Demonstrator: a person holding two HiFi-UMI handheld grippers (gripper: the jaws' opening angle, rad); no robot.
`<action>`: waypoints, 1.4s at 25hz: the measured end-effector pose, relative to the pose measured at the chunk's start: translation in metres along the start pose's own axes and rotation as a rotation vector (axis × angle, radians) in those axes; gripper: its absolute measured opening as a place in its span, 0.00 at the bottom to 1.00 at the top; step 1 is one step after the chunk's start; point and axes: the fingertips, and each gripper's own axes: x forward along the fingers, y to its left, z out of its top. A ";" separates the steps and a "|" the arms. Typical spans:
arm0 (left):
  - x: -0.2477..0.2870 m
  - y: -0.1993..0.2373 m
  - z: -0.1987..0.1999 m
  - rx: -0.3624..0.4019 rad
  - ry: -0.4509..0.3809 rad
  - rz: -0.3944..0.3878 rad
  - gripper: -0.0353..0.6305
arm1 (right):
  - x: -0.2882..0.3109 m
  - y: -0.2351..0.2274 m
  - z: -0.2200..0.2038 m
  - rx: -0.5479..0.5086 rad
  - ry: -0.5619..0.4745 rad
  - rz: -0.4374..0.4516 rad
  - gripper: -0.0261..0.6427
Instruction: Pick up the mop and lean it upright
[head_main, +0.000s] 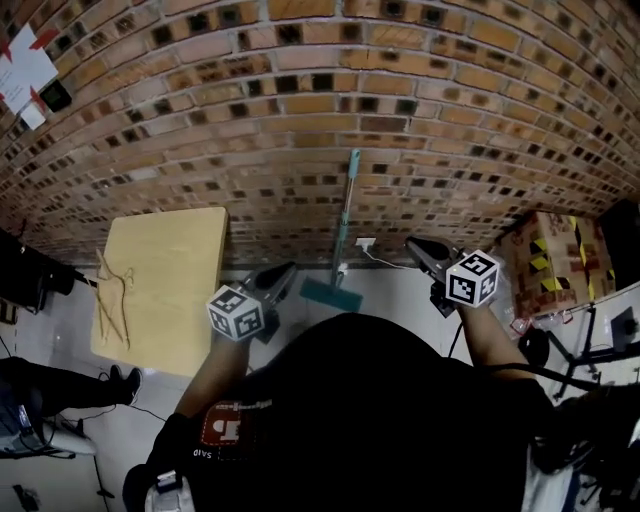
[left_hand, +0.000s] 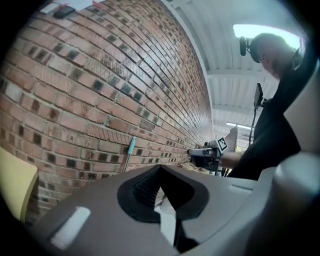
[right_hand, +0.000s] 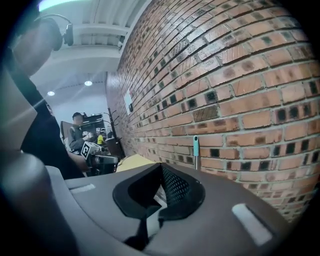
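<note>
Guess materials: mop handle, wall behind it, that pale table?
Mop handle: thin pale shaft, probably metal, with a teal end cap that looks plastic. Wall: bare brick, matte orange-brown with dark specks and visible mortar lines. Table: pale yellowish flat top, matte, likely wood or laminate board; no grain can be made out.
</note>
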 end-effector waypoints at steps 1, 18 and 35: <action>0.004 0.014 0.006 0.002 0.009 -0.018 0.05 | 0.008 -0.003 0.006 0.003 -0.005 -0.024 0.06; 0.111 0.100 0.021 0.063 0.177 -0.191 0.05 | 0.084 -0.064 0.031 0.084 -0.010 -0.094 0.06; 0.224 0.116 -0.024 0.038 0.283 -0.045 0.05 | 0.084 -0.142 -0.019 0.160 0.069 0.024 0.06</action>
